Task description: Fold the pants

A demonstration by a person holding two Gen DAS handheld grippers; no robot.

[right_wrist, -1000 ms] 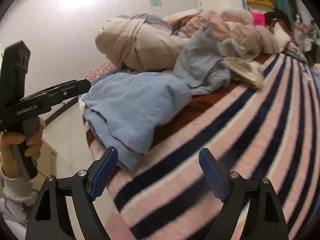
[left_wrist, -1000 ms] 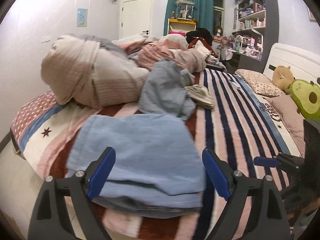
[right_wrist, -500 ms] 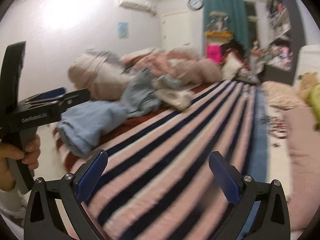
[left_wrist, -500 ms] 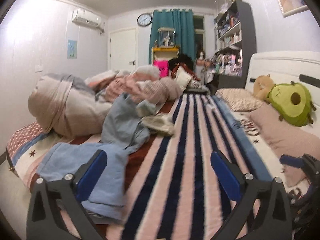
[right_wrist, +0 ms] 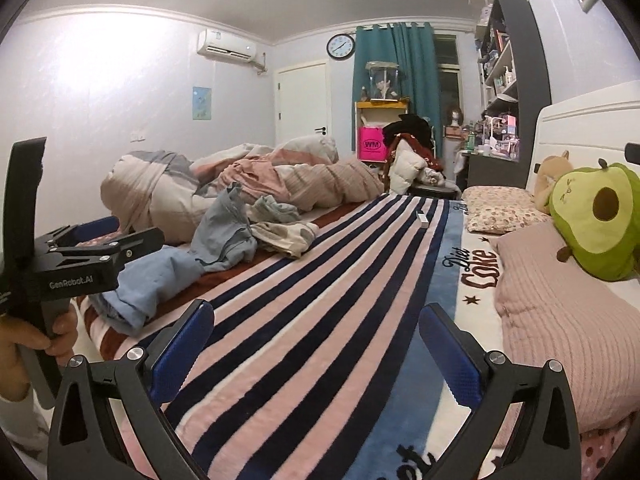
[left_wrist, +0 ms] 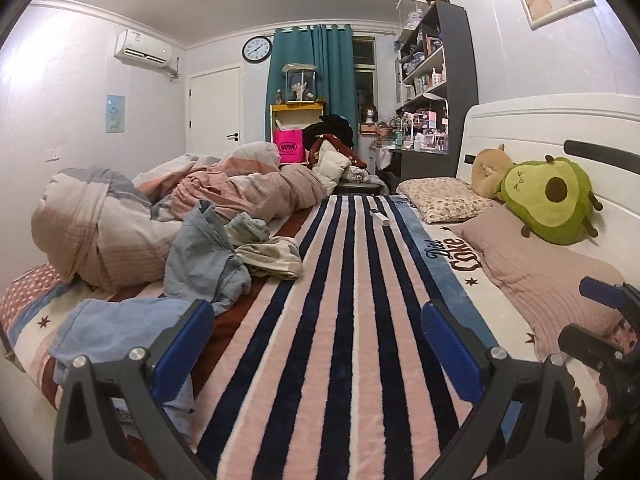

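Folded light-blue pants (left_wrist: 112,330) lie at the near left corner of the striped bed, also in the right wrist view (right_wrist: 154,280). A crumpled grey-blue garment (left_wrist: 204,260) lies just behind them, also in the right wrist view (right_wrist: 226,232). My left gripper (left_wrist: 316,344) is open and empty above the blanket, right of the folded pants. My right gripper (right_wrist: 316,344) is open and empty over the striped blanket (right_wrist: 320,300). The left gripper's body (right_wrist: 68,264) shows at the right wrist view's left edge, held in a hand.
A rolled duvet (left_wrist: 104,224) fills the far left of the bed. A cream garment (left_wrist: 272,258) lies beside the grey-blue one. Pillows (left_wrist: 540,272) and an avocado plush (left_wrist: 548,200) line the headboard at right. A small white box (left_wrist: 380,217) lies on the stripes.
Both grippers have lifted and swung right, away from the folded pants, which now sit at the left of each view. Both stay open and empty.
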